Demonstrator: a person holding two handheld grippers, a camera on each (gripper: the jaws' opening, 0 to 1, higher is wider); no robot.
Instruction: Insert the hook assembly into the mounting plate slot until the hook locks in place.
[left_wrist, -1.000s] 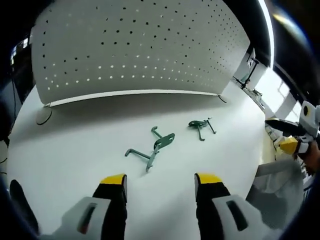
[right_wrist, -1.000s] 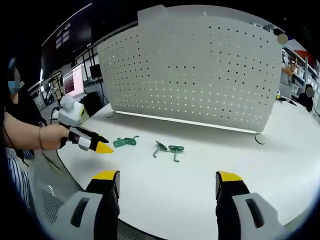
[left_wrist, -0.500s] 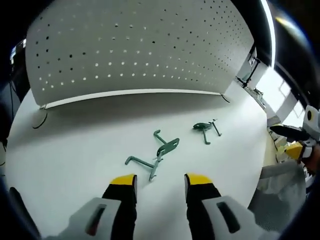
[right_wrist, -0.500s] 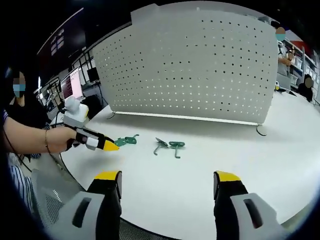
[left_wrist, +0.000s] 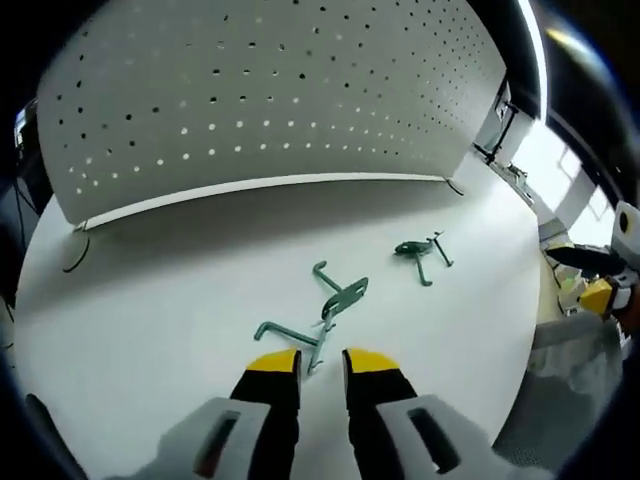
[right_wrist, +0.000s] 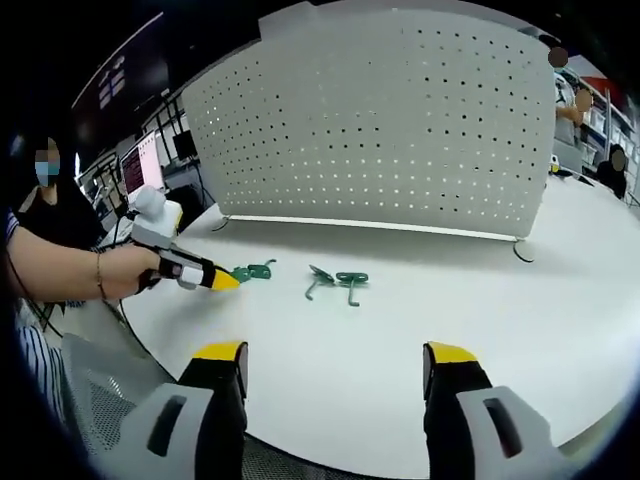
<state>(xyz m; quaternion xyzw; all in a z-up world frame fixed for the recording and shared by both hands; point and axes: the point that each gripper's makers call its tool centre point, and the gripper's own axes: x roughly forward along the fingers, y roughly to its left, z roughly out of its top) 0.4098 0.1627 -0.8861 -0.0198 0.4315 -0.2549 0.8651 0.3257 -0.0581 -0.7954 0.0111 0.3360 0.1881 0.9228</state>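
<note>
Right now the left gripper is hovering low over the white table, its yellow-tipped jaws drawn narrow with only a slim gap between them and nothing in it. Just ahead of those tips a green hook is lying flat on the table, a bent wire piece with a small flat plate on it. A second hook is lying farther off, toward the table's edge, well apart from the first. Behind both, the white pegboard is standing upright, curving across the back of the table. In the right gripper view the right gripper is hanging back over the near edge of the table, jaws spread wide and empty, while the left gripper is reaching in from the left, held in a person's hand, its tips almost touching the nearer hook.
</note>
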